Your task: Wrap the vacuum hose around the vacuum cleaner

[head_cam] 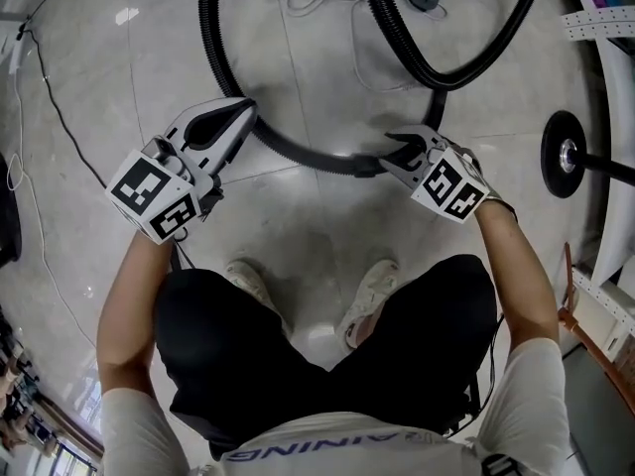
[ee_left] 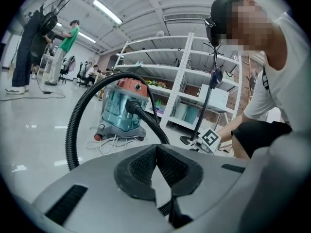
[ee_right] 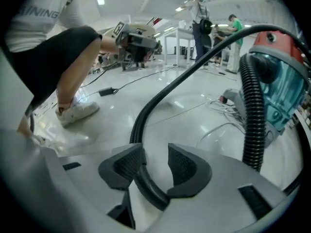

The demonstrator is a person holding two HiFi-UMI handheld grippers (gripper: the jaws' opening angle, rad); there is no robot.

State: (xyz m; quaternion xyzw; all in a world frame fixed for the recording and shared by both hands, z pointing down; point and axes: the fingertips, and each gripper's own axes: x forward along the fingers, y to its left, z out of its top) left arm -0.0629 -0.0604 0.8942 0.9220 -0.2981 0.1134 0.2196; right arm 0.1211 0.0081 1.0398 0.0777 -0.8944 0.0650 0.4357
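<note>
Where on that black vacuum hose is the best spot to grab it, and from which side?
Probably the low bend of the vacuum hose before the person's shoes, taken from above with jaws across its width: there it is a slim round tube lying free of the vacuum cleaner. The right hand-held gripper straddles it so, jaws open.

White T-shirt (head_cam: pixel 327 446), black shorts (head_cam: pixel 258 355), white sneakers (head_cam: pixel 372 291); grey left gripper (head_cam: pixel 246 112) and right gripper (head_cam: pixel 395 147), black-and-white marker cubes (head_cam: pixel 154 194)
</note>
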